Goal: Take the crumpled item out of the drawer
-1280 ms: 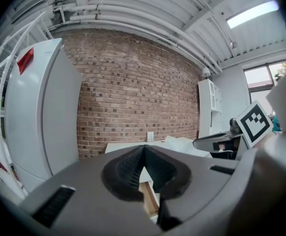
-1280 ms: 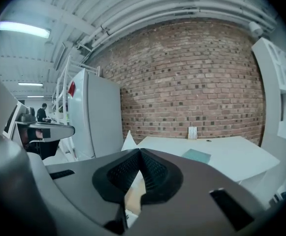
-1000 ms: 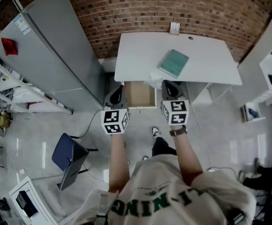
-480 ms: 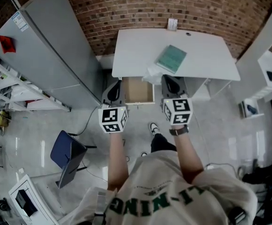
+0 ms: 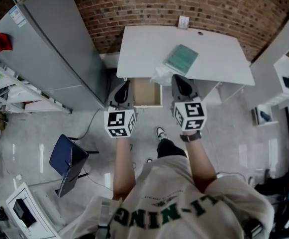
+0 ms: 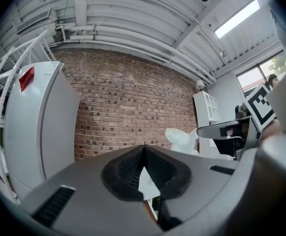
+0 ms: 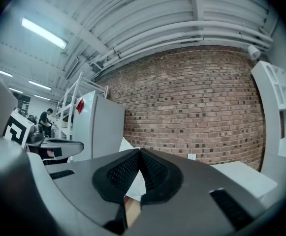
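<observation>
Crumpled item [image 5: 160, 76] | head view: risen with right gripper [image 5: 179, 81] since a second ago, now at table [image 5: 209, 59] edge, clear of drawer [image 5: 145, 91], so extraction looks done | left gripper view: left gripper [image 6: 143, 149] closed, seemingly empty | right gripper view: jaws clamp the item at their tips.

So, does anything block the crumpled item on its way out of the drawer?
Nothing visible does. The right tongs are shut on the crumpled item, holding it at the front edge of the table, beside the open drawer. The green book lies further back, apart from it.
</observation>
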Demonstrator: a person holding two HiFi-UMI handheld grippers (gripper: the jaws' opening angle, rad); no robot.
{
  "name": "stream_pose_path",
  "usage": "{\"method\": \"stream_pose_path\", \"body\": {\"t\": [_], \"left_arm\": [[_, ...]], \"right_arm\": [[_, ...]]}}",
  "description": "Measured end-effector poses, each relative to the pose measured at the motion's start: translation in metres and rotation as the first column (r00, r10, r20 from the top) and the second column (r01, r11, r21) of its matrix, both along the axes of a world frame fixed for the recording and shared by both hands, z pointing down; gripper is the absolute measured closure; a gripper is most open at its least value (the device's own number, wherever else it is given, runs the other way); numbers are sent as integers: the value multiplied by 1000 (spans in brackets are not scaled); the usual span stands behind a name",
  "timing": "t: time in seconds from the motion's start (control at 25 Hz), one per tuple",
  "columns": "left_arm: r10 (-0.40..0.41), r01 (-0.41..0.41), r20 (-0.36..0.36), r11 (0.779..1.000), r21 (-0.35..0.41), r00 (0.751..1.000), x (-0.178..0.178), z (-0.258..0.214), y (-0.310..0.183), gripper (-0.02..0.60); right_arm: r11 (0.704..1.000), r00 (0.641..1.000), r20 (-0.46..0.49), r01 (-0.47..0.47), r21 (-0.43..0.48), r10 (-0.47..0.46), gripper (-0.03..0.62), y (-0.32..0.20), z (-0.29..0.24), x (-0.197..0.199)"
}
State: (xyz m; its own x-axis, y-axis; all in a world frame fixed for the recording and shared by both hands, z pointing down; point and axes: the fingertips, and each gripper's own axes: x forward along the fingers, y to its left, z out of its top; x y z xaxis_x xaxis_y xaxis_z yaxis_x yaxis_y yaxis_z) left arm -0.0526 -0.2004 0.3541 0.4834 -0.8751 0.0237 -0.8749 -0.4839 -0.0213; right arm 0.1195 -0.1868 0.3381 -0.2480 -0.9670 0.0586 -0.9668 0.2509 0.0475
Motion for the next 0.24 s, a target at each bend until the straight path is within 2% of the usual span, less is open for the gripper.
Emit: {"method": "stream_pose_path", "body": {"t": [0.24], "left_arm": [[3,-3,-14,1000,0,1000,6,-2,-18,589]], "right_arm": [[1000,1000,7,9,23,-10,591,-20,-13,4]]}}
